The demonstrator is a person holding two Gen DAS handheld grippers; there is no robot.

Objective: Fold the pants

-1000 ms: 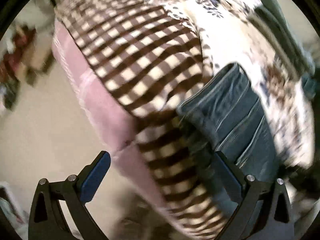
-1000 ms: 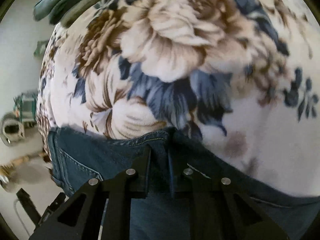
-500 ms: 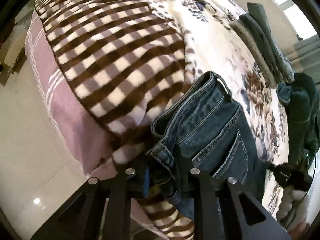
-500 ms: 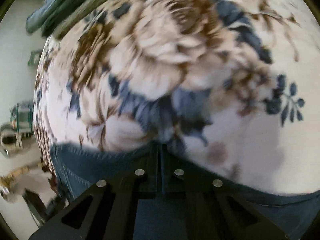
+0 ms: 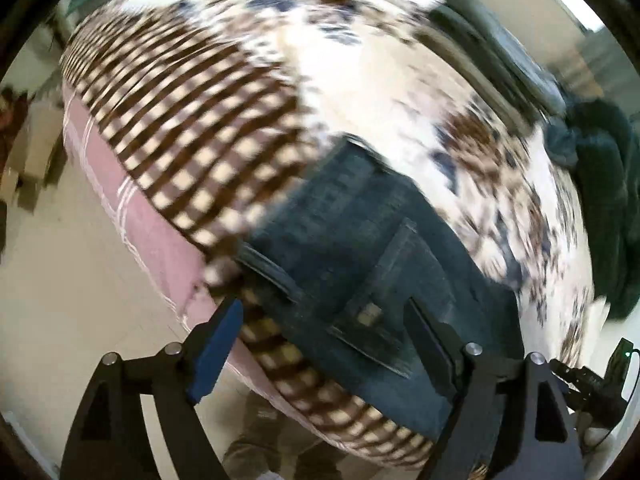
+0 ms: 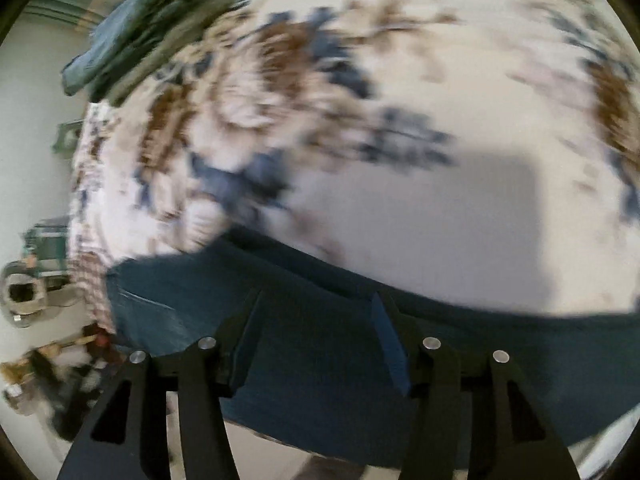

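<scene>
The dark blue jeans (image 5: pixel 360 248) lie on the bed near its edge, waistband toward the checked blanket, a back pocket showing. My left gripper (image 5: pixel 324 328) is open just above the waistband end and holds nothing. In the right wrist view the jeans (image 6: pixel 320 360) spread across the bottom over the floral bedspread. My right gripper (image 6: pixel 316 320) is open above the denim with its jaws apart and empty. Both views are blurred by motion.
A brown-and-cream checked blanket (image 5: pixel 192 120) covers the bed's left part, over a pink sheet (image 5: pixel 152 224). The floral bedspread (image 6: pixel 400 120) covers the rest. Folded dark clothes (image 5: pixel 600 184) lie at the far side; they also show in the right wrist view (image 6: pixel 152 20). Pale floor (image 5: pixel 60 280) lies beside the bed.
Both grippers were shut on the jeans half a second ago; both have opened and let go. The jeans now lie flat on the bed. Both cameras have pulled back.
</scene>
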